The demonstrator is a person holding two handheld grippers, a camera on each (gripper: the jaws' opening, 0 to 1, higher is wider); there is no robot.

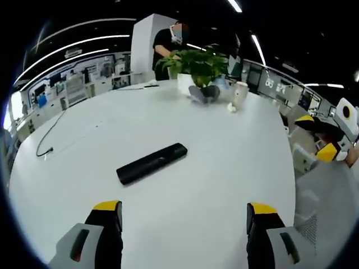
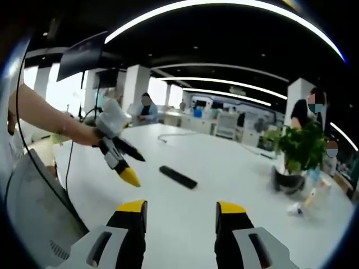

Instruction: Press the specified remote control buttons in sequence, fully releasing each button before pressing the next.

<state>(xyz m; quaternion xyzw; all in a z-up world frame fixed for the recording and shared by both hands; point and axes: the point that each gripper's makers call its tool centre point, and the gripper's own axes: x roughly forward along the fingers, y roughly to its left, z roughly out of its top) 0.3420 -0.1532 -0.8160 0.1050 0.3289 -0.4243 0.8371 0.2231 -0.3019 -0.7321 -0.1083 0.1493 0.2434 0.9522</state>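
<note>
A slim black remote control (image 1: 151, 163) lies flat near the middle of the white table (image 1: 224, 168), ahead of my left gripper (image 1: 184, 212). That gripper's yellow-tipped jaws stand wide apart with nothing between them. The right gripper (image 1: 317, 136) shows at the table's right edge. In the right gripper view the remote (image 2: 178, 176) lies beyond my right gripper (image 2: 182, 212), which is open and holds nothing. A hand holds the left gripper (image 2: 135, 168) above the table, left of the remote and apart from it.
A potted green plant (image 1: 196, 66) stands at the far side of the table with a pale cup (image 1: 240, 93) beside it. A thin dark cable (image 1: 50, 134) trails at the left. A person (image 1: 168, 42) stands behind the plant. A grey chair (image 2: 33, 196) sits at the left.
</note>
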